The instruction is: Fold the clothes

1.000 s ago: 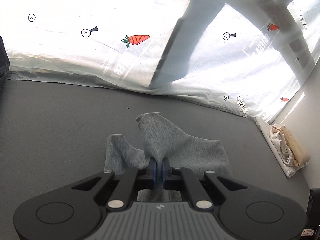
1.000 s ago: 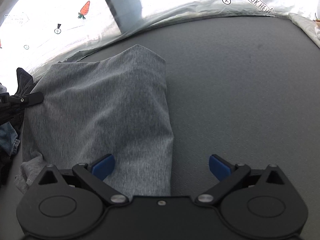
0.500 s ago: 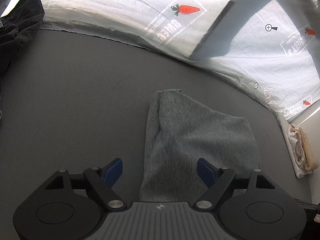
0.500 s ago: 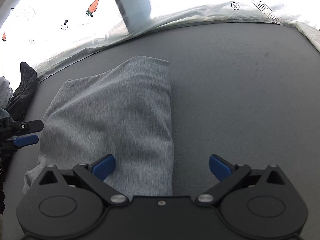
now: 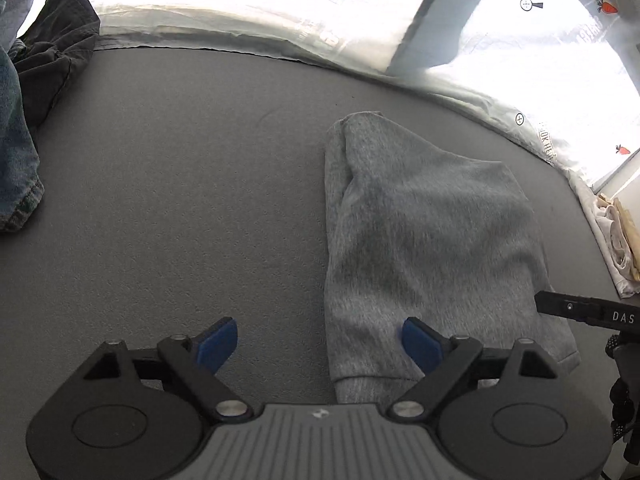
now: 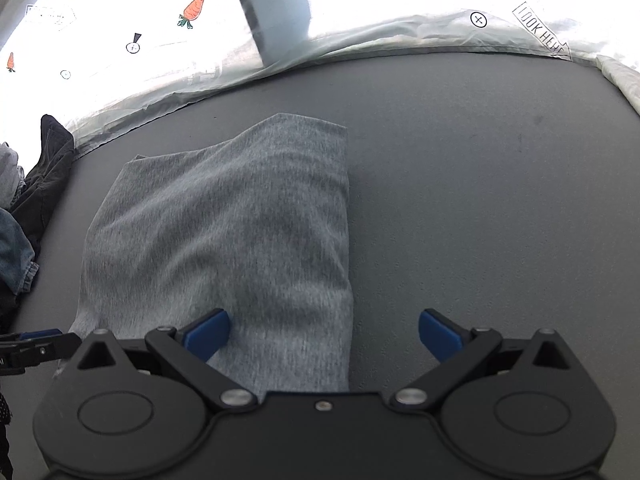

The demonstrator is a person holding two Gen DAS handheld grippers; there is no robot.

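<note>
1. Looking along the left tool (image 5: 320, 344), its jaws have just been opening and stand wide. The near left edge of the folded grey garment (image 5: 420, 232) lies between the blue pads, pressed by neither, so the cloth looks let go to settle flat on the dark grey table (image 5: 180, 200). Unfolded dark clothes and jeans (image 5: 36, 92) wait at the far left, probably next.
2. Looking along the right tool (image 6: 324, 332), the jaws gape wide and grip nothing; they hover over the garment's near right edge, likely ready to smooth or refold it.
</note>
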